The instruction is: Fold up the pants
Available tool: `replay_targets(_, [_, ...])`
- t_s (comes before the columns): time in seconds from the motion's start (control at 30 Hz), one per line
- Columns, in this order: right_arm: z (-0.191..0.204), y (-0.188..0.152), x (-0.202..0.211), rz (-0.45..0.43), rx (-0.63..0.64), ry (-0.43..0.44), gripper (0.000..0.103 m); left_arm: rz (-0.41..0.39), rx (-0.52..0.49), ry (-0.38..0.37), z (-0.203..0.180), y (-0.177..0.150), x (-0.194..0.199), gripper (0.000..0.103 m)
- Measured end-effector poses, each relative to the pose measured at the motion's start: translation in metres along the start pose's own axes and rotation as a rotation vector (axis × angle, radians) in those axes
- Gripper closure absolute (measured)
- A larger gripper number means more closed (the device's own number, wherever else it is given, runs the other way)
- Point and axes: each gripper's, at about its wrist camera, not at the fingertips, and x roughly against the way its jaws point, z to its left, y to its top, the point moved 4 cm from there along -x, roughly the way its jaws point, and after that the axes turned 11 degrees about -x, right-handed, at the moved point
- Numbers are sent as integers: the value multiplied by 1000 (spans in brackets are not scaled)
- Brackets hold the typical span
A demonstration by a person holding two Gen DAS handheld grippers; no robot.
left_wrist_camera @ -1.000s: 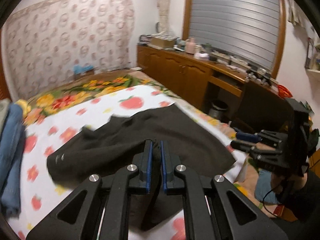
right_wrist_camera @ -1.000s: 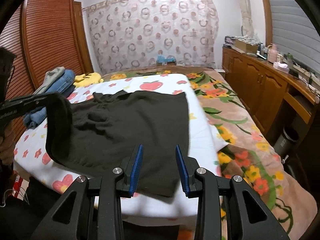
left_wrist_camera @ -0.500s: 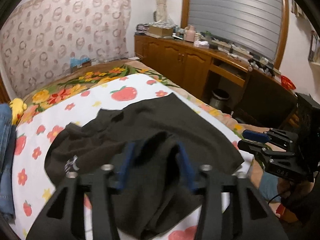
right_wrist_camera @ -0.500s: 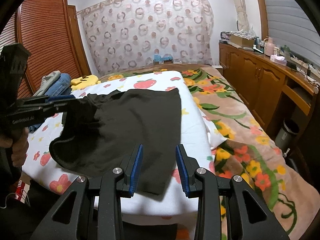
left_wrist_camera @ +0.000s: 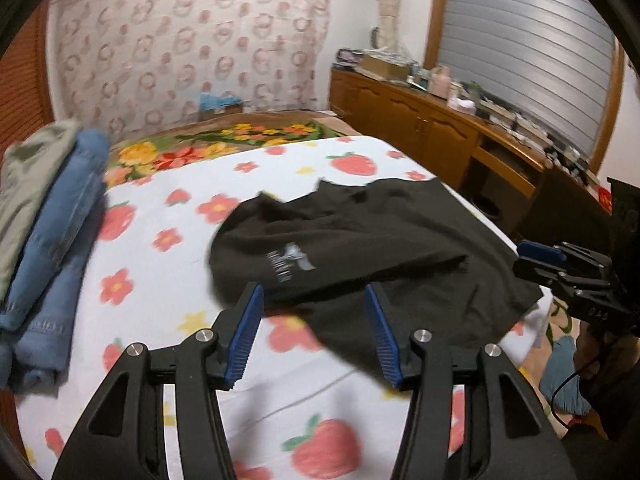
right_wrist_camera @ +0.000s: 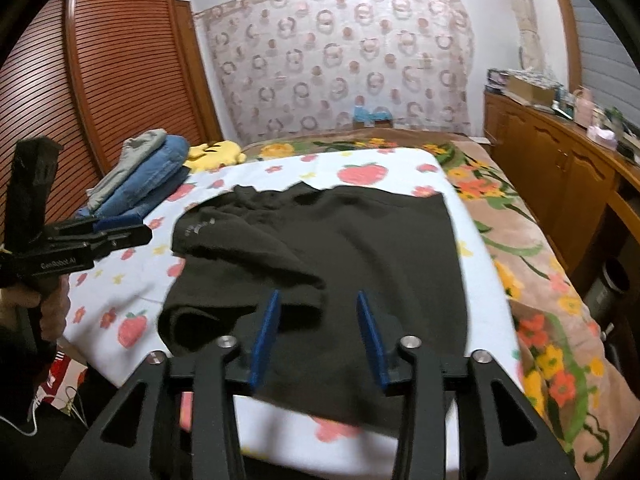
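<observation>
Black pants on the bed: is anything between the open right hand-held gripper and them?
Nothing visible. The right hand-held gripper hangs open directly over the near edge of the black pants, which lie partly folded on the strawberry-print sheet. The folded jeans sit off to the left.

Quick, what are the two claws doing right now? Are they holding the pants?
Left claw: open, holding nothing, above the black pants.
Right claw: open, holding nothing.
</observation>
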Motion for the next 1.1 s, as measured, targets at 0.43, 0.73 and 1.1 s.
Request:
replay_targets(0.43, [-27, -2, -53, 137, 2, -43, 56, 26, 73, 40, 34, -27, -11, 49])
replay_targets(0.73, [-37, 7, -55, 164, 7, 28, 94, 34, 78, 30, 29, -30, -17, 49])
replay_targets(1.1, [-77, 40, 19, -36, 35, -27, 96, 20, 63, 27, 22, -22, -17, 49])
